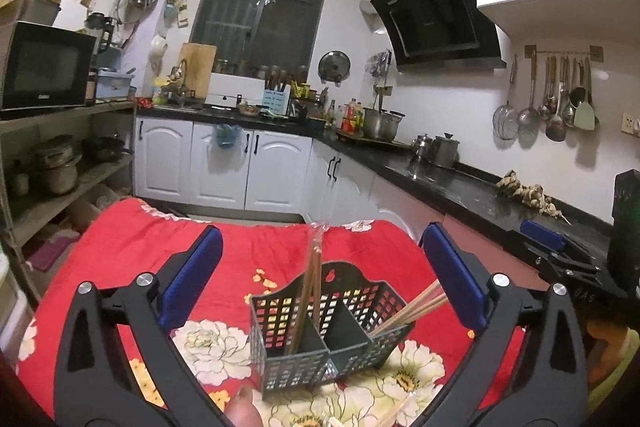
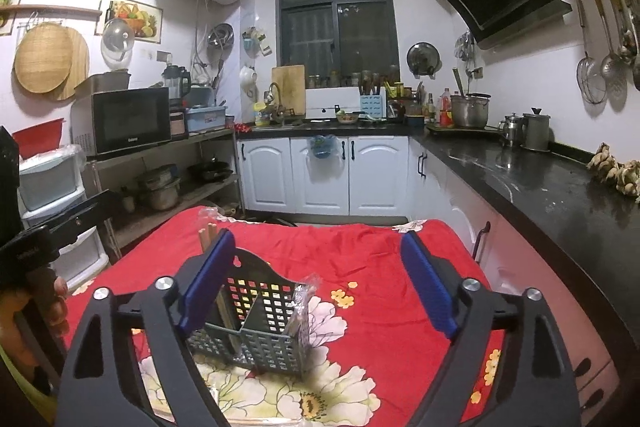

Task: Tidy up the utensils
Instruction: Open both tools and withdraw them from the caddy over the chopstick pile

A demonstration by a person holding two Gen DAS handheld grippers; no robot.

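Observation:
A dark perforated utensil caddy (image 1: 296, 375) with two compartments stands on a table covered with a red floral cloth (image 1: 132, 259). A pair of chopsticks (image 1: 310, 291) in a clear sleeve stands upright in its left compartment. Several bare chopsticks (image 1: 420, 307) lean out to the right from the other compartment. My left gripper (image 1: 322, 231) is open, its blue pads wide on either side of the caddy and touching nothing. In the right wrist view the caddy (image 2: 256, 319) sits low between the fingers of my right gripper (image 2: 318, 237), which is open too and holds nothing.
More wrapped chopsticks (image 1: 400, 411) lie on the cloth at the near edge, beside a person's fingertip (image 1: 240, 407). A black counter (image 2: 540, 183) runs along the right, with pots (image 2: 470, 111) and dried roots (image 2: 616, 171). A shelf with a microwave (image 2: 128, 119) stands on the left.

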